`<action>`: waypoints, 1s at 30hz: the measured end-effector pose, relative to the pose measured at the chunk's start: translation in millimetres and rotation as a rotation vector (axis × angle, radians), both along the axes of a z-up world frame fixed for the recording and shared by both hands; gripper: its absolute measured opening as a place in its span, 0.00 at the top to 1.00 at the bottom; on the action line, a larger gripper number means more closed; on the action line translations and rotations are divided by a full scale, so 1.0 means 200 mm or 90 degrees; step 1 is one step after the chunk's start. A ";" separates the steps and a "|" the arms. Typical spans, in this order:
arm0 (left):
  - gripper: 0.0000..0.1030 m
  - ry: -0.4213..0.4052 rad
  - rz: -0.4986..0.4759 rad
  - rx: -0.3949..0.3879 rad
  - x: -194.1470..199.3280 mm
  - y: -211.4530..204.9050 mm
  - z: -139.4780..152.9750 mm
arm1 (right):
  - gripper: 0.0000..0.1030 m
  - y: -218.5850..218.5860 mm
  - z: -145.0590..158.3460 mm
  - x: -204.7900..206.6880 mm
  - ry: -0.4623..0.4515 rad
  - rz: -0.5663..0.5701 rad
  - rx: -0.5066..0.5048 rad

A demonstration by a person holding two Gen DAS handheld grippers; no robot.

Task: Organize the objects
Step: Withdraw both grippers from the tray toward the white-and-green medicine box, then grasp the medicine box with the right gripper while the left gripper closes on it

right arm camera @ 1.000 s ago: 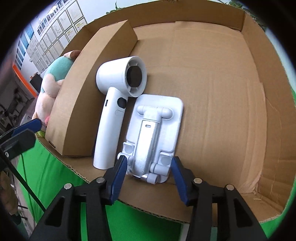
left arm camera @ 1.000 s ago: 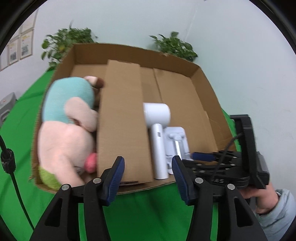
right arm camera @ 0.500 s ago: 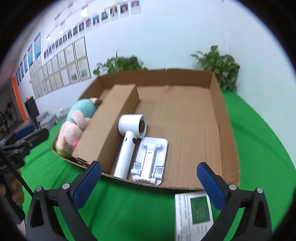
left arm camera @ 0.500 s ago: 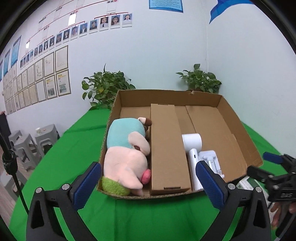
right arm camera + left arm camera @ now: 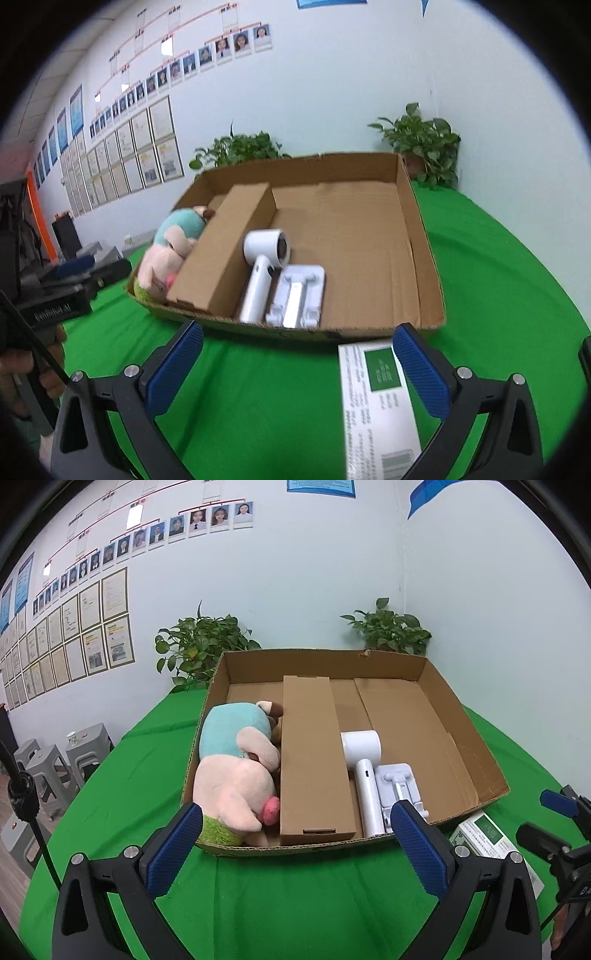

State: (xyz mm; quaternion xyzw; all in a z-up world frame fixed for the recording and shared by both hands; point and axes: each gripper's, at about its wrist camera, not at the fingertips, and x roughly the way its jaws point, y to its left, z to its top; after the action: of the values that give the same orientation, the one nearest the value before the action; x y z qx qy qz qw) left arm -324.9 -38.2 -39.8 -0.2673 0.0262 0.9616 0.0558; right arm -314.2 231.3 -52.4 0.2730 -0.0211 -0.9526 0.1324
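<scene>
A shallow cardboard tray (image 5: 461, 716) (image 5: 424, 251) lies on the green table. In it lie a plush pig (image 5: 236, 771) (image 5: 166, 254), a long cardboard box (image 5: 314, 753) (image 5: 225, 251), a white hair dryer (image 5: 364, 771) (image 5: 262, 269) and a white phone stand (image 5: 399, 786) (image 5: 299, 295). A white and green box (image 5: 376, 398) (image 5: 491, 834) lies on the cloth in front of the tray's right corner. My left gripper (image 5: 295, 843) is open and empty, in front of the tray. My right gripper (image 5: 295, 363) is open and empty, its right finger over the white and green box.
Two potted plants (image 5: 199, 646) (image 5: 391, 631) stand behind the tray against the wall. Grey stools (image 5: 55, 760) stand off the table's left side. The green cloth (image 5: 288, 893) stretches in front of the tray.
Both grippers have opened wide and drawn back and up from the tray. The right one was closed around the phone stand's base, which now lies in the tray. The white and green box came into view.
</scene>
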 end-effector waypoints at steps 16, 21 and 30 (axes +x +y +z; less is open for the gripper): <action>0.00 -0.050 0.001 0.028 -0.06 -0.08 -0.10 | 0.01 0.11 -0.21 -0.07 -0.105 -0.002 0.022; 0.00 -0.068 -0.012 0.030 -0.08 -0.06 -0.15 | 0.01 0.19 -0.29 -0.06 -0.142 -0.027 0.051; 0.00 -0.103 -0.048 0.039 -0.09 0.02 -0.24 | 0.07 0.26 -0.43 0.00 -0.216 -0.043 0.095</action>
State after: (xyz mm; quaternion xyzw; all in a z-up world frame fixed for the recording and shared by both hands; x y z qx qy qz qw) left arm -343.1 -34.9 -87.0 -0.3414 0.0023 0.9344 0.1021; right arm -315.2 282.7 -138.9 0.4377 0.0186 -0.8959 0.0742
